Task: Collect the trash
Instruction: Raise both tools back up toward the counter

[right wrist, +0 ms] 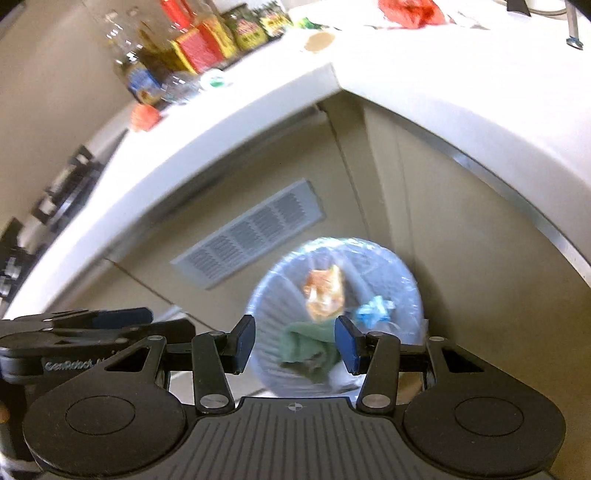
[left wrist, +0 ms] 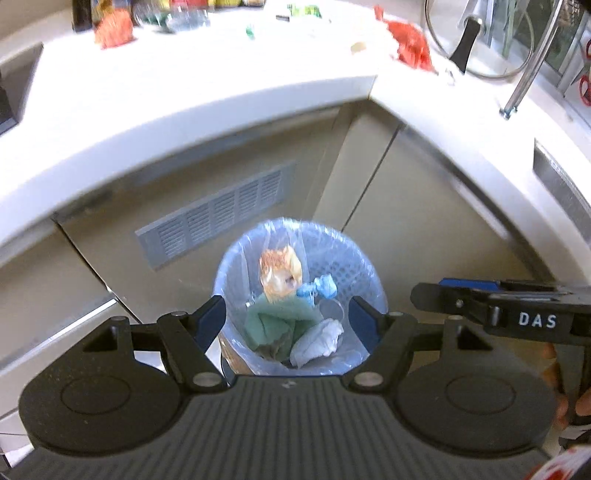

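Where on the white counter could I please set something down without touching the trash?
The front counter edge is bare, between the orange wrapper and the red bag. It is crowded along the back and beside the bottles.

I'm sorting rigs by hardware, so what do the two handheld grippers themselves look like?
Both are matte black plastic. The left gripper has a ribbed grey deck, two round side discs, silver pivot screws and blue pads on its jaws. The right gripper matches it; seen from the left camera, its side bears white "DAS" lettering.
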`<state>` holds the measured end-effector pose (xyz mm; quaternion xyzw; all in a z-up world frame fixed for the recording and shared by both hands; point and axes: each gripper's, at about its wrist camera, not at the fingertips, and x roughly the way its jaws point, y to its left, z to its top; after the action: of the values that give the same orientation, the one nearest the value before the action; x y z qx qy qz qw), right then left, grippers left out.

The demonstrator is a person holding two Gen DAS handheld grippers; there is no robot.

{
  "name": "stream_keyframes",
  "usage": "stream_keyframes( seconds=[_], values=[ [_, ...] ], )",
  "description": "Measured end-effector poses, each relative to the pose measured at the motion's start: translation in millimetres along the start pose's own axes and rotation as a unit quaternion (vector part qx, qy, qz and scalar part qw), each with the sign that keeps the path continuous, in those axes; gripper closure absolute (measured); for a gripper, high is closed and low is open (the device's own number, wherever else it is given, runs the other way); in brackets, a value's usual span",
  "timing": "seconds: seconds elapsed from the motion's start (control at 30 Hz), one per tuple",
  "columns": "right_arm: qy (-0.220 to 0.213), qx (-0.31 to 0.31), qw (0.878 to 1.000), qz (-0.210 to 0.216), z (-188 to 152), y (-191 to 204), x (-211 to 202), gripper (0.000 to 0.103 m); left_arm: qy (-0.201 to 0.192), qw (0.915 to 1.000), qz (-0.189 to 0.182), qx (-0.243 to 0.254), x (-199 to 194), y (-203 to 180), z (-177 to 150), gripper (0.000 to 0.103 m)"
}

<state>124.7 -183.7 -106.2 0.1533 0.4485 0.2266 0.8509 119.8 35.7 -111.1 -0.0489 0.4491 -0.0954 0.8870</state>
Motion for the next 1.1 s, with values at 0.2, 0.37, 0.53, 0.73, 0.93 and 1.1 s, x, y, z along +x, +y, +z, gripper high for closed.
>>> stream_keyframes(
  seconds=[0.2,0.37,0.53,0.73,0.93,1.1],
  values=[
    [-0.032,-0.008,0.999,0.011,11.0,15.2,-27.5,0.055,-0.036,0.9993,-0.003,0.000,-30.9,1.8,17.8,0.033],
    [-0.059,-0.004,0.998,-0.009,24.0,17.8,-38.4,0.055,-0.064,0.9979,-0.014,0.006,-42.2,1.2,40.8,0.032],
    [-0.083,-0.008,0.996,-0.026,40.7,14.3,-44.1,0.055,-0.080,0.9963,-0.027,0.015,-41.1,-0.5,67.1,0.032],
    [-0.108,-0.026,0.993,-0.038,69.7,11.5,-41.9,0.055,-0.099,0.9943,-0.030,0.024,-35.2,5.2,102.0,0.032],
    [-0.128,-0.030,0.990,-0.042,106.4,1.7,-29.9,0.055,-0.114,0.9927,-0.025,0.030,-23.3,17.8,136.1,0.032],
    [-0.145,-0.046,0.987,-0.045,141.0,-4.2,-15.2,0.055,-0.131,0.9909,-0.009,0.030,-14.3,34.1,165.9,0.032]
  ],
)
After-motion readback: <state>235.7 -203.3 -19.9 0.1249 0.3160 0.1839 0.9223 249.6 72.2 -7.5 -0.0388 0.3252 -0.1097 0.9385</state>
